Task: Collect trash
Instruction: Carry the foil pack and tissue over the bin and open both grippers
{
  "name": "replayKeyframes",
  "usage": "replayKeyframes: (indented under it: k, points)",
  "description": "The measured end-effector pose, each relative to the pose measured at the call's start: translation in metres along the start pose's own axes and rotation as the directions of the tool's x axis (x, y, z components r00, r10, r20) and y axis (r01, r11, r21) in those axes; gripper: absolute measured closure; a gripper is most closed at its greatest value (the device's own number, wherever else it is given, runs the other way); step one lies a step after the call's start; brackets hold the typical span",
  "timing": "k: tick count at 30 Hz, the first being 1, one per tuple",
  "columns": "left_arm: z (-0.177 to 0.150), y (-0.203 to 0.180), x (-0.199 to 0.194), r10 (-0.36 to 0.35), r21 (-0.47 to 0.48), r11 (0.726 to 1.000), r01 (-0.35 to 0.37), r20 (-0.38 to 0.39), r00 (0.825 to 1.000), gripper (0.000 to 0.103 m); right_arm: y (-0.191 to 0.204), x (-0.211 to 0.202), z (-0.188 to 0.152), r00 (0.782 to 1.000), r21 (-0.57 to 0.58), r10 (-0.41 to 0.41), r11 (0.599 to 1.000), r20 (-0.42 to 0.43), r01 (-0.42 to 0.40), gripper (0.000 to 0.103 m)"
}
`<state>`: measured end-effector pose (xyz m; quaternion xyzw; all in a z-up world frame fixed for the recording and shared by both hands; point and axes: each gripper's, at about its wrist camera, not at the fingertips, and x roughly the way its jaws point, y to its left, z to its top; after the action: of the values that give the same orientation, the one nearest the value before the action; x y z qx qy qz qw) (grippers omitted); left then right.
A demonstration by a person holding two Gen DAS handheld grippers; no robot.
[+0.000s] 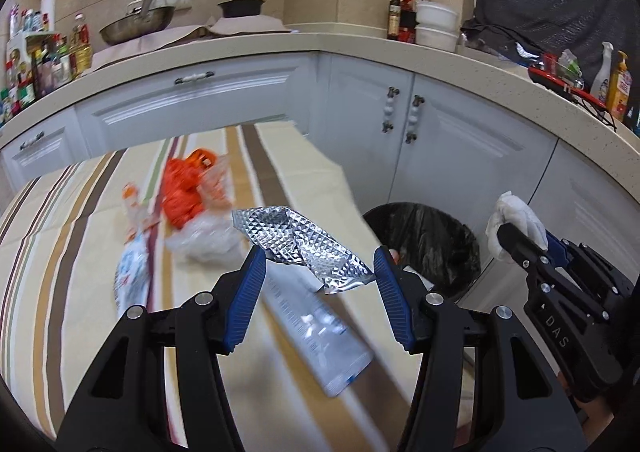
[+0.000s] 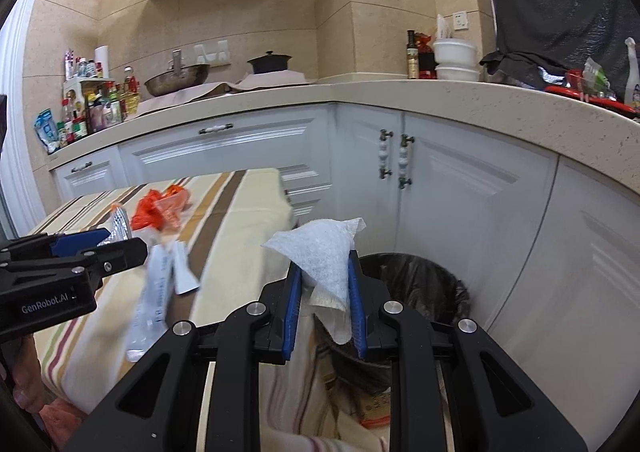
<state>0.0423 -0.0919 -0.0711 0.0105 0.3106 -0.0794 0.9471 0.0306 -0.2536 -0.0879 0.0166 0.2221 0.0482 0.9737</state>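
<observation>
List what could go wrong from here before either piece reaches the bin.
1. The left gripper pinches the crinkled foil wrapper only by its edges, so it may slip out onto the striped tablecloth.
2. The black-lined trash bin sits below the table edge; a tissue released early by the right gripper could land beside it.
</observation>
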Motion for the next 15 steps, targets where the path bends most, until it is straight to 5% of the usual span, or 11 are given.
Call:
replayKeyframes:
  k: [15]
  points:
    - [0.066,-0.099,0.085,-0.027,0.140,0.990,0.024,0.015,1.000,0.049,-0.075,0.056,0.019,0.993,0.014,-0.114,0.993,0.010,0.114,0.080]
